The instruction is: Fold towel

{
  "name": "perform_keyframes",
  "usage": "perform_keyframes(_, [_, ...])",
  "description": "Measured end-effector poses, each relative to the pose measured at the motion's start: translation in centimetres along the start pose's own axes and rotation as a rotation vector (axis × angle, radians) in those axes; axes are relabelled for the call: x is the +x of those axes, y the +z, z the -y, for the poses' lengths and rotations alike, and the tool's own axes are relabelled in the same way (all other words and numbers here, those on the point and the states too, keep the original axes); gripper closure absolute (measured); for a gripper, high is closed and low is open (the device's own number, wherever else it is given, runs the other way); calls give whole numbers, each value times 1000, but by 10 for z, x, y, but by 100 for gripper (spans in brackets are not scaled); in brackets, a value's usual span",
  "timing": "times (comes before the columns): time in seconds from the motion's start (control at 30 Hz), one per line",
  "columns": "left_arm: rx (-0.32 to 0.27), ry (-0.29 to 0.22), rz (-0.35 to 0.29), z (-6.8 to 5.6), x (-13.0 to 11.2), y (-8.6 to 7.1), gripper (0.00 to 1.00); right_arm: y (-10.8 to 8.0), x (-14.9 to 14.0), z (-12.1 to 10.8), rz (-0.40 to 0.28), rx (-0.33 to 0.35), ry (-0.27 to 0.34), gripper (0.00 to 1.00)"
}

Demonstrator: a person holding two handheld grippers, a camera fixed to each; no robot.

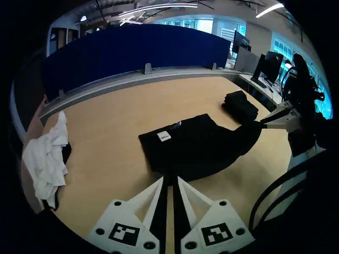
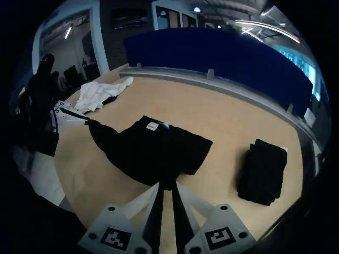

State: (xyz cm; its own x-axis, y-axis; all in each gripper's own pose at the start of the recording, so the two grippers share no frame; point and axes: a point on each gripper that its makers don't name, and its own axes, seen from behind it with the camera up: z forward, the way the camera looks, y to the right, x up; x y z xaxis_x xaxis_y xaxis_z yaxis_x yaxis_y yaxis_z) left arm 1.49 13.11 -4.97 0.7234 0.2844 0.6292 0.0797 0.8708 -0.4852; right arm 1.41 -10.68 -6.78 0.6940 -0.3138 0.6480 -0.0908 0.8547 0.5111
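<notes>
My left hand-held gripper [image 1: 171, 178] is pinched narrow. Its 2 fingers are closed on the near edge of the black towel [image 1: 195, 146], with fabric caught between the tips. In the right gripper view I see that same tool off to the left, holding its corner of the cloth raised off the wood.

My right hand-held gripper [image 2: 167, 183] is likewise drawn narrow, with both fingers clamped on the towel's edge. In the left gripper view it sits at the right, holding a corner stretched out to a point above the surface.

Between the 2 grips the towel's middle lies flat on the light wooden worktop [image 1: 118, 114], partly doubled over. A small white label [image 1: 163, 136] shows on its top layer.

Beyond the towel, on the right hand-held gripper's side, 1 stack of folded black cloths [image 1: 240, 106] rests on the worktop, apart from the towel. A heap of white cloth [image 1: 46, 161] lies at the worktop's left edge in the left gripper view. A blue partition [image 1: 135, 51] runs along the back edge, and monitors [image 1: 267, 63] stand past the right corner.
</notes>
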Motion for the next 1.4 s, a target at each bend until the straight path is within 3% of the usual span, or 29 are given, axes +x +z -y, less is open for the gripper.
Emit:
perform_keyframes(0.27, [2,-16,2,4,1,4,92,3,1,-3,6,-2,1,87])
perform_keyframes(0.47, [13,-27,-9,12,12,15,92,13,10,-13,16,-9,-6,87])
perform_keyframes(0.77, [37,-71,24,29,26,50,92,47,26,-45,41,-27,7,87])
perform_keyframes(1.07, [68,-89,68,51,30,99,92,87,33,-71,78,-32,44,87])
perform_keyframes(1.4, [70,-107,113,58,21,128,92,109,22,-84,118,-35,76,87])
